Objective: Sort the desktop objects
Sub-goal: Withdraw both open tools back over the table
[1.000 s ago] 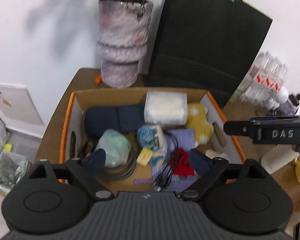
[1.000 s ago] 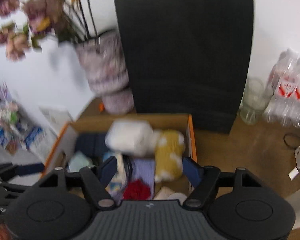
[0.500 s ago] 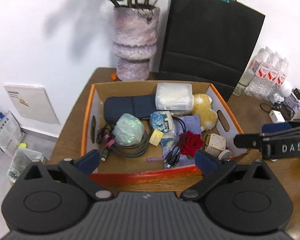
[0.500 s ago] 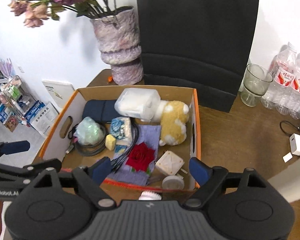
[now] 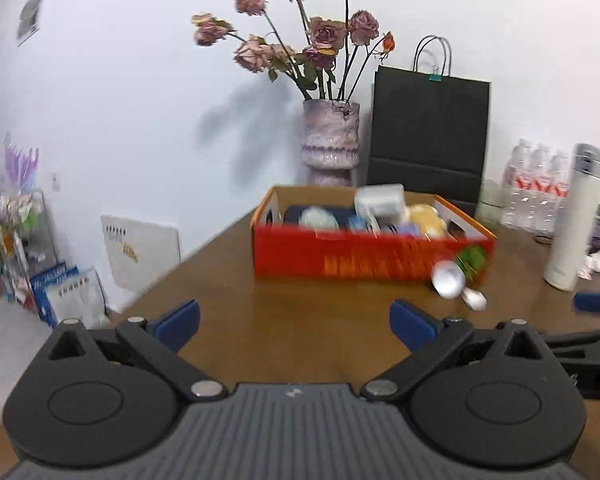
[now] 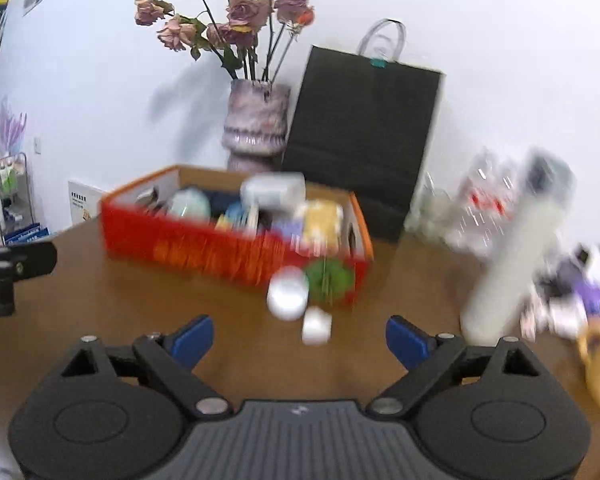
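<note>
Left wrist view: the left hand-held gripper (image 5: 294, 320) is spread wide and empty over the brown tabletop (image 5: 300, 312); at 12 o'clock stands the red cardboard box (image 5: 364, 258) of mixed objects, a white round object (image 5: 448, 278) touching its front corner at 1 o'clock. Right wrist view: the right hand-held gripper (image 6: 298, 338) is likewise wide and empty; the box (image 6: 220, 250) lies at 11 o'clock, and a white flask (image 6: 516, 256) at 2 o'clock is blurred.
</note>
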